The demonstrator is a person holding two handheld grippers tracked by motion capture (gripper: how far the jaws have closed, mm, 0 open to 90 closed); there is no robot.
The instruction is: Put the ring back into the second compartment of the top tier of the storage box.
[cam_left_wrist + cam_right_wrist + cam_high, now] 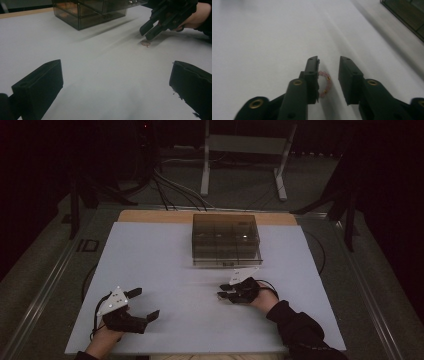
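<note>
Lying flat between right gripper (329,72) narrowed unpinching jaws: bead bracelet (325,83); left gripper (115,85) spread.

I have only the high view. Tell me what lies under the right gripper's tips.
Observer: A small pink beaded bracelet with gold beads lies flat on the white table, between the right gripper jaws.
Operator: Say whether it is gripped.
Observer: Not yet. One jaw is at the ring's edge and the other stands off it with a gap.
Operator: Report the left gripper.
Observer: The left gripper is wide open with bare table between its jaws, aimed toward the bracelet and the smoky plastic box.
</note>
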